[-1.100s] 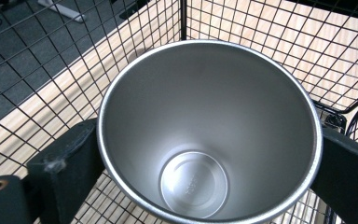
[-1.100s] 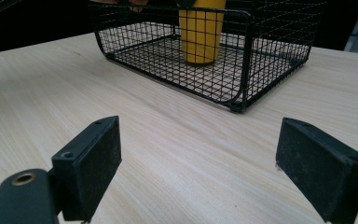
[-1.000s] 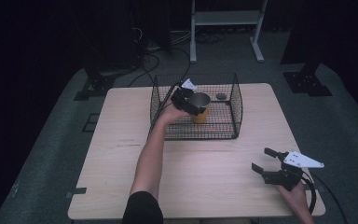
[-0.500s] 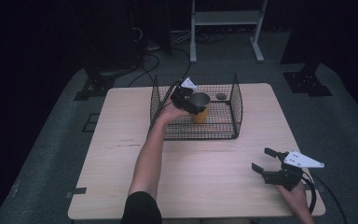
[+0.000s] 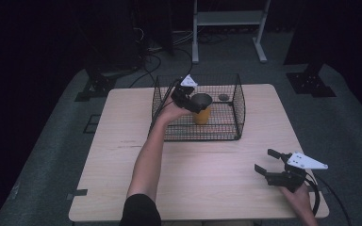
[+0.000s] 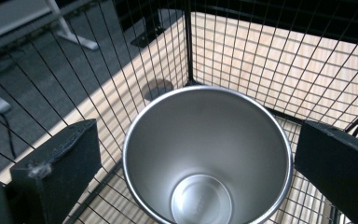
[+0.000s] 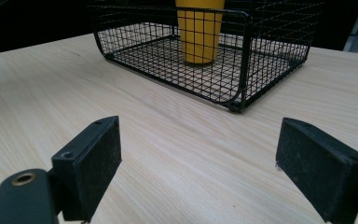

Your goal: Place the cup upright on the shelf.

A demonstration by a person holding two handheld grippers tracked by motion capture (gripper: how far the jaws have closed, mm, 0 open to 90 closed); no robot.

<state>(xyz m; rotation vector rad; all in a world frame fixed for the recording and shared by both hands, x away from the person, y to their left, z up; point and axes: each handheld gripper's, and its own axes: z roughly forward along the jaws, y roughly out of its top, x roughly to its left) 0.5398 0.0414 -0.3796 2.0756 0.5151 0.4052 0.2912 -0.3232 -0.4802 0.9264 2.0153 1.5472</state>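
1. High view placed the left gripper (image 5: pixel 194 102) inside the black wire basket (image 5: pixel 238 106) at the table's (image 5: pixel 122 141) far middle, over a yellow cup (image 5: pixel 201 114); the mesh walls stood close around it.
2. Left gripper view looked down into the cup's smooth, round steel interior (image 6: pixel 205 154); the jaws stood spread on either side of the rim, touching nothing that I could see.
3. Right gripper (image 5: pixel 269 165) hovered near the table's near right corner, jaws wide apart and empty; pale wood grain lay bare between it and the basket.
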